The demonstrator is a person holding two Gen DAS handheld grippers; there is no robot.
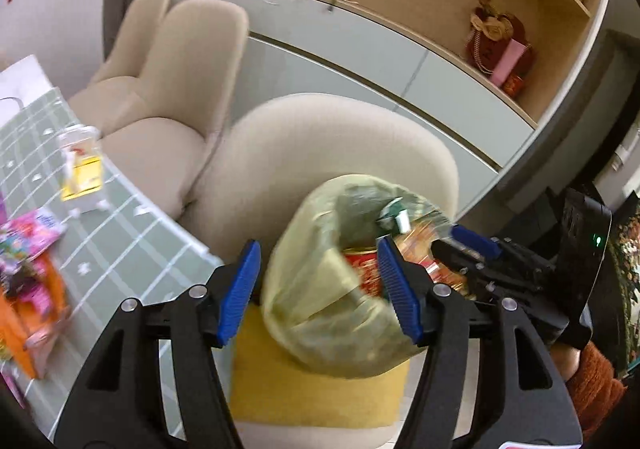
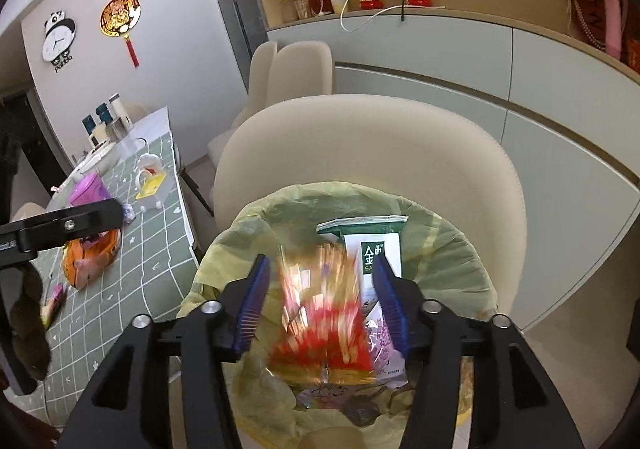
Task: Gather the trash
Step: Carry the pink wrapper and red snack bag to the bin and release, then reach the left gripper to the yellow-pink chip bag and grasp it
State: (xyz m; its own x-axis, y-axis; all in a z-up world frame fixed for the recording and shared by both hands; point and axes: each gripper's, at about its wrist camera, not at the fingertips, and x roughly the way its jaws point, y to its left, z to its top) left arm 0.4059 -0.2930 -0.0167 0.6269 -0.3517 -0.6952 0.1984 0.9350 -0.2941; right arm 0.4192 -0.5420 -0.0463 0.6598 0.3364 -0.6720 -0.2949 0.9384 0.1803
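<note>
A blurred red and gold wrapper (image 2: 320, 313) hangs between the spread, non-touching pads of the right gripper (image 2: 324, 305), right over the open trash bag (image 2: 452, 273). A milk carton (image 2: 372, 245) lies inside the bag. The left gripper (image 1: 320, 291) is open and empty, beside the bag's rim. The counter (image 2: 160, 269) edge lies left of the bag, a chair (image 2: 360, 145) behind it.

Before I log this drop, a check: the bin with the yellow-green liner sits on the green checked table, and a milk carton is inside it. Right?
Not quite. The bin sits on a beige chair beside the table, not on it, as the right wrist view shows. The milk carton is inside it.
</note>
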